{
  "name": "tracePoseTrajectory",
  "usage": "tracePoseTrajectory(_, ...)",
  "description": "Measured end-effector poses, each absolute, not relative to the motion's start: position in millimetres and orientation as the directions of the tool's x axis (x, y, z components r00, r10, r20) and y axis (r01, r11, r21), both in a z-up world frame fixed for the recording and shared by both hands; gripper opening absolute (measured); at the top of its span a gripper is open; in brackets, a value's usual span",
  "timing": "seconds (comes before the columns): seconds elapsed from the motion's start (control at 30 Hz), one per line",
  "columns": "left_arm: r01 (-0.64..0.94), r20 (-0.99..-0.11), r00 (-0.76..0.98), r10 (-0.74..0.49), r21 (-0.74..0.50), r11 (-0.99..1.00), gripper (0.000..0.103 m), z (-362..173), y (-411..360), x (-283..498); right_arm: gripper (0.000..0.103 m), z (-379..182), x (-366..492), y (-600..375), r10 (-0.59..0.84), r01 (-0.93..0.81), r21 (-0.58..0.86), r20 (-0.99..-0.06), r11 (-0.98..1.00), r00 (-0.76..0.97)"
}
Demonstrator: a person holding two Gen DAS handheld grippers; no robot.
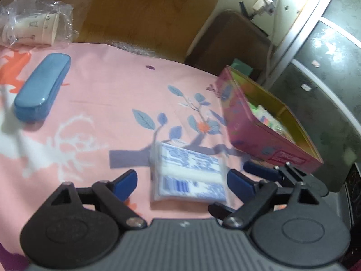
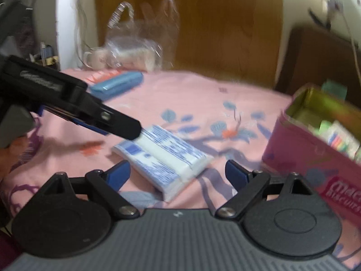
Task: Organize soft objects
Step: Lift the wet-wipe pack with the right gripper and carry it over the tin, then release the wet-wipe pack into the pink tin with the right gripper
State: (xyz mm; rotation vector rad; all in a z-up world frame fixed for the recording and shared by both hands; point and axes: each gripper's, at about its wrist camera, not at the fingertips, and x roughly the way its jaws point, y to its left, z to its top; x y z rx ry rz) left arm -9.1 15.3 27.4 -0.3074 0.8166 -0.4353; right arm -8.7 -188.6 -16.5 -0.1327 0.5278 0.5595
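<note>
At the far left of the worktop, a clear plastic bag (image 1: 37, 20) holding paper cups lies at the back edge of the pink flowered cloth (image 1: 101, 103). Just in front of it sits a blue case (image 1: 41, 88), lying flat and well apart from everything else.

In the middle, a tissue pack (image 1: 188, 175), white with blue print, lies flat on the cloth. The left hand-held gripper (image 1: 181, 180) has its blue-tipped jaws spread wide on either side of the pack, and the pads are not pressing on it. In the right wrist view this gripper reaches in from the left, its tip at the pack's far end.

The right hand-held gripper (image 2: 178, 172) also stands wide open with the near end of the pack between its jaws, holding nothing.

To the right, near the pack, stands an open pink biscuit tin (image 1: 255, 133) with a gold inside; pale packets with coloured print lie in it.
</note>
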Motion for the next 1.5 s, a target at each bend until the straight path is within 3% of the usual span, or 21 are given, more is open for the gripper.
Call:
tracePoseTrajectory(0.1,0.222,-0.657,0.617,-0.433,-0.382,0.897,0.091,24,11,2,0.085,-26,-1,-191,0.484,-0.524,0.098,-0.552,0.846,0.679)
tracePoseTrajectory(0.23,0.241,-0.680,0.591,-0.434,-0.365,0.899,0.086,16,3,20,0.070,-30,-12,-179,0.493,-0.534,0.076,-0.508,0.842,0.706)
tracePoseTrajectory(0.33,0.318,-0.676,0.563,-0.476,-0.355,0.879,0.086,15,-19,18,0.068,-30,-18,-163,0.450,-0.521,-0.003,-0.498,0.854,0.741)
tracePoseTrajectory(0.43,0.328,-0.678,0.593,-0.434,-0.288,0.899,0.086,19,-35,8,0.066,-26,-23,-169,0.438,-0.494,-0.006,-0.452,0.870,0.777)
tracePoseTrajectory(0.57,0.370,-0.604,0.615,-0.508,-0.348,0.861,0.086,49,-36,9,0.065,-7,-37,-189,0.371,-0.413,-0.067,-0.328,0.908,0.869)
tracePoseTrajectory(0.73,0.461,-0.566,0.607,-0.558,-0.320,0.827,0.086,83,-80,33,0.066,21,-35,-236,0.237,-0.267,-0.112,-0.227,0.957,0.945)
tracePoseTrajectory(0.87,0.546,-0.541,0.582,-0.607,-0.294,0.785,0.086,95,-138,57,0.066,28,-13,-285,0.115,-0.141,-0.096,-0.230,0.985,0.966)
tracePoseTrajectory(0.97,0.577,-0.528,0.569,-0.630,-0.290,0.764,0.097,94,-183,80,0.068,25,26,-313,-0.030,0.005,-0.100,-0.245,0.995,0.969)
tracePoseTrajectory(1.07,0.553,-0.535,0.623,-0.571,-0.215,0.805,0.093,87,-221,103,0.067,13,59,-337,-0.177,0.150,-0.108,-0.316,0.983,0.932)
tracePoseTrajectory(1.17,0.493,-0.577,0.645,-0.502,-0.188,0.850,0.093,76,-232,114,0.067,9,48,-356,-0.145,0.155,0.007,-0.311,0.988,0.939)
tracePoseTrajectory(1.5,0.456,-0.581,0.700,-0.416,-0.086,0.886,0.093,61,-205,70,0.068,7,-20,-335,-0.113,0.152,0.162,-0.225,0.975,0.968)
